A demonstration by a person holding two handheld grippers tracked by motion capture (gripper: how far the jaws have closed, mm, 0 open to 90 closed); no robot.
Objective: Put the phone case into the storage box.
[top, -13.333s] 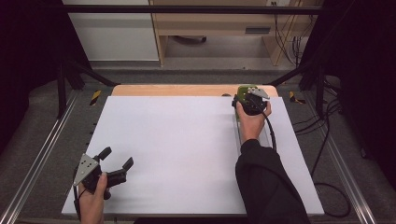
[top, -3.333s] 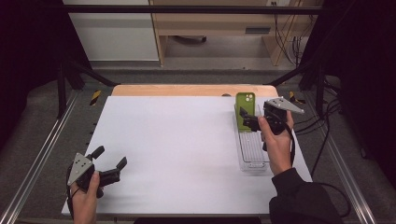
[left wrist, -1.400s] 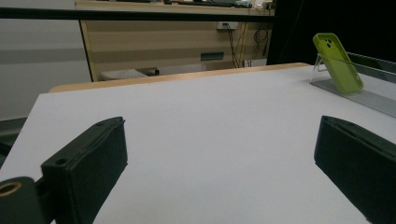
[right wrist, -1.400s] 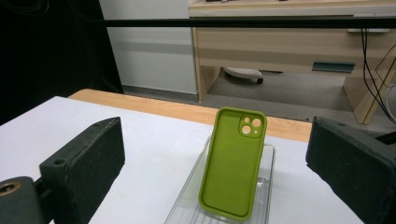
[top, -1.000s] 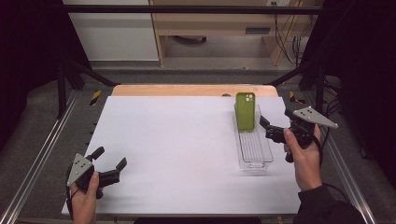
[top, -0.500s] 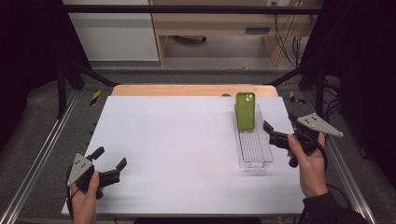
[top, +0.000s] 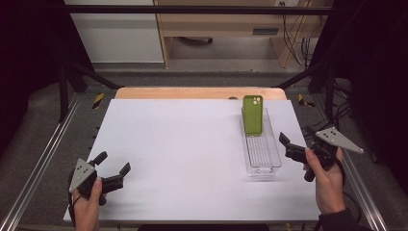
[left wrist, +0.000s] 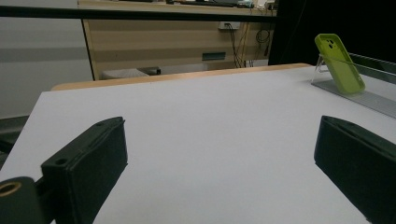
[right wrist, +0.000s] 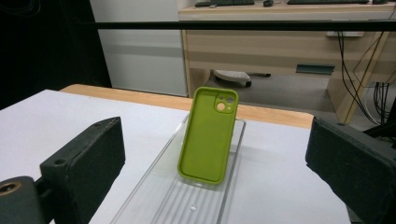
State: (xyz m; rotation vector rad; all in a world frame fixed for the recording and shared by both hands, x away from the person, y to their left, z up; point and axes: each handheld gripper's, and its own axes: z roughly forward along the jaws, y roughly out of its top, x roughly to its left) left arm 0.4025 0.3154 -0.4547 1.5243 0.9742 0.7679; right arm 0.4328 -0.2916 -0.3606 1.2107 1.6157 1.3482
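A white worktop point(top: 183, 144) seen from above. At its near left corner, a hand holds the left tongs point(top: 111, 169) low over the surface, jaws spread wide with nothing between them. Toward the right side lies a long clear plastic tray point(top: 262, 156), running front to back. A green phone case point(top: 252, 114) stands tilted at the tray's far end (camera cutout at the top). Just right of the tray, the right tongs point(top: 294, 144) are held above the worktop's edge, jaws wide apart and empty.

White table point(top: 183, 144), wooden desk point(top: 226, 29) behind, grey floor point(top: 43, 125), dark surroundings
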